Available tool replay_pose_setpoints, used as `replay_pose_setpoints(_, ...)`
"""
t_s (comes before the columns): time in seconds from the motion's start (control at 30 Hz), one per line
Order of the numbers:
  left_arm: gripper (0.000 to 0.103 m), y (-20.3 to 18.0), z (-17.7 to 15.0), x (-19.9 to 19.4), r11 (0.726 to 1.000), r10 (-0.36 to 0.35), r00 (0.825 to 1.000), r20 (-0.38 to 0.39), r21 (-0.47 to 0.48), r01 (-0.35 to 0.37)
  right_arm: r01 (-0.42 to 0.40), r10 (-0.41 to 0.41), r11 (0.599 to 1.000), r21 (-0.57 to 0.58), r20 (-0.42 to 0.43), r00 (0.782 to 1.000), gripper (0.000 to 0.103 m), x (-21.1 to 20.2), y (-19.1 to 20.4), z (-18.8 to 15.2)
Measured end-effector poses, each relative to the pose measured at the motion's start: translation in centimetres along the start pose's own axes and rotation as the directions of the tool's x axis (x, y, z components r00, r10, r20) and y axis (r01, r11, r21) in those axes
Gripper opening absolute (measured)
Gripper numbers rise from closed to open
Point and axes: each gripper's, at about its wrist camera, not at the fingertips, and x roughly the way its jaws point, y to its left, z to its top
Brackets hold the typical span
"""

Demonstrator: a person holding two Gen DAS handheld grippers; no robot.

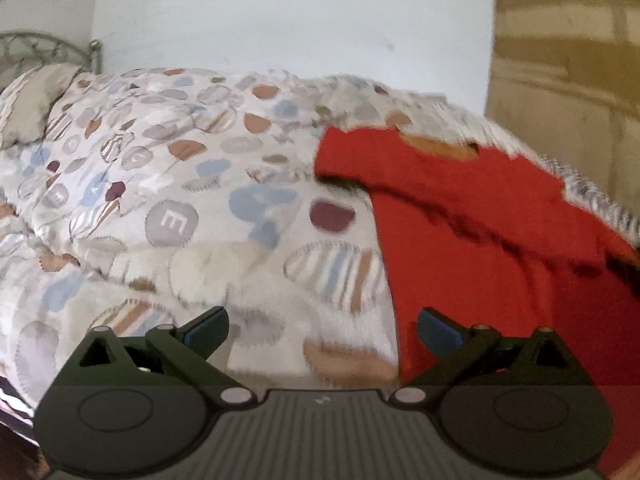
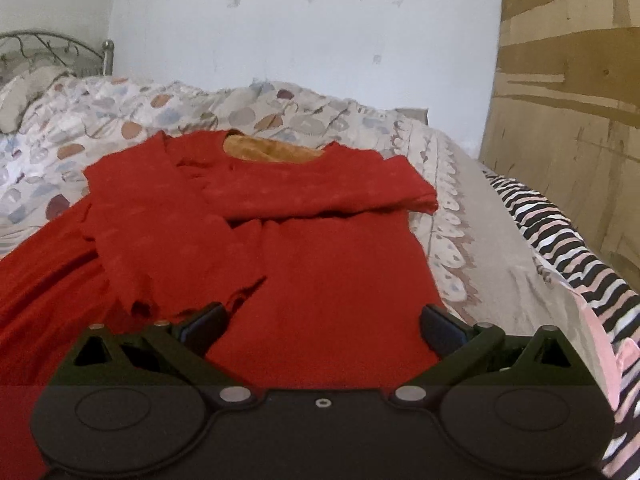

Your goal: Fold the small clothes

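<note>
- left claw: jaws spread wide, released; nothing between the blue pads; only quilt shows in the gap
- right claw: jaws spread wide, released; pads not pressing on anything; red cloth fills the gap beneath them; whether the tips touch it cannot be told
- top: red, long-sleeved; lies flat on the quilt, directly ahead of and under the right claw; neckline at the far end, showing an orange lining
- left sleeve: folded inward across the body; its cuff lies just ahead of the right claw's left finger
- right sleeve: folded across the chest, further ahead of the right claw; its cuff ends near the top's right edge
- seen from the left claw, the top lies ahead and to the right; its near edge runs under the right finger; this view is blurred
- quilt: pale, with round patches in blue, brown and maroon; covers the bed ahead of and left of the left claw; rumpled
- pillow: far ahead and left of the left claw, against a metal headboard
- striped cloth: black, white and pink; runs along the bed's edge, right of the right claw, apart from the top
- wall: white, marked; beyond the bed, ahead of both claws
- board: brown; far right of the right claw
</note>
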Motion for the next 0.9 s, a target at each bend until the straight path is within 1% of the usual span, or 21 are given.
replay_pose_setpoints(0.03,0.102,0.2,0.7,0.6,1.0,0.007,1.0,0.011,-0.024,-0.007,0.006,-0.006,1.0,0.002,0.008,1.0,0.103,-0.4,-0.1,-0.3)
replay_pose_setpoints(0.13,0.102,0.6,3.8,3.3,0.992,0.062,0.998,0.032,-0.109,-0.058,0.024,-0.024,1.0,0.009,0.043,0.999,0.103,-1.3,0.1,-0.9)
replay_pose_setpoints(0.2,0.102,0.7,6.0,6.0,0.985,0.094,0.995,0.037,-0.148,-0.088,0.033,-0.034,0.999,0.007,0.056,0.998,0.103,-1.4,0.3,-1.3)
replay_pose_setpoints(0.3,0.102,1.2,9.6,10.5,0.977,0.129,0.991,0.042,-0.176,-0.119,0.033,-0.035,0.999,0.028,0.076,0.996,0.103,-1.4,0.2,-1.8)
replay_pose_setpoints(0.4,0.102,1.8,12.3,14.9,0.967,0.146,0.989,0.008,-0.213,-0.141,0.026,-0.029,0.999,0.034,0.095,0.995,0.103,-1.5,0.0,-2.1)
replay_pose_setpoints(0.43,0.102,1.9,12.7,16.1,0.965,0.151,0.988,-0.014,-0.215,-0.151,0.025,-0.028,0.999,0.031,0.101,0.994,0.103,-1.5,0.1,-2.2)
replay_pose_setpoints(0.47,0.102,2.1,13.0,17.5,0.96,0.171,0.984,-0.049,-0.214,-0.178,0.023,-0.026,0.999,0.029,0.106,0.994,0.103,-1.5,0.0,-2.2)
replay_pose_setpoints(0.53,0.103,2.4,12.9,19.6,0.954,0.208,0.973,-0.099,-0.197,-0.224,0.016,-0.019,0.999,0.03,0.116,0.993,0.103,-1.6,-0.1,-2.4)
replay_pose_setpoints(0.57,0.103,2.6,12.6,20.5,0.955,0.213,0.97,-0.114,-0.187,-0.232,0.012,-0.016,0.999,0.033,0.12,0.993,0.103,-1.7,-0.2,-2.5)
replay_pose_setpoints(0.63,0.103,2.9,11.9,21.1,0.959,0.213,0.972,-0.1,-0.17,-0.228,0.007,-0.012,0.999,0.039,0.128,0.992,0.103,-1.8,-0.4,-2.7)
replay_pose_setpoints(0.73,0.103,2.6,11.6,20.5,0.966,0.218,0.973,-0.073,-0.128,-0.226,0.001,-0.006,0.999,0.035,0.132,0.991,0.103,-2.1,-0.6,-2.9)
replay_pose_setpoints(0.83,0.102,2.9,11.4,18.7,0.965,0.212,0.975,-0.068,-0.144,-0.22,-0.021,0.015,0.999,0.042,0.129,0.992,0.103,-2.7,-1.1,-3.0)
replay_pose_setpoints(0.9,0.102,3.1,11.0,17.0,0.965,0.208,0.975,-0.082,-0.146,-0.218,-0.04,0.033,0.997,0.06,0.119,0.992,0.103,-3.1,-1.6,-3.0)
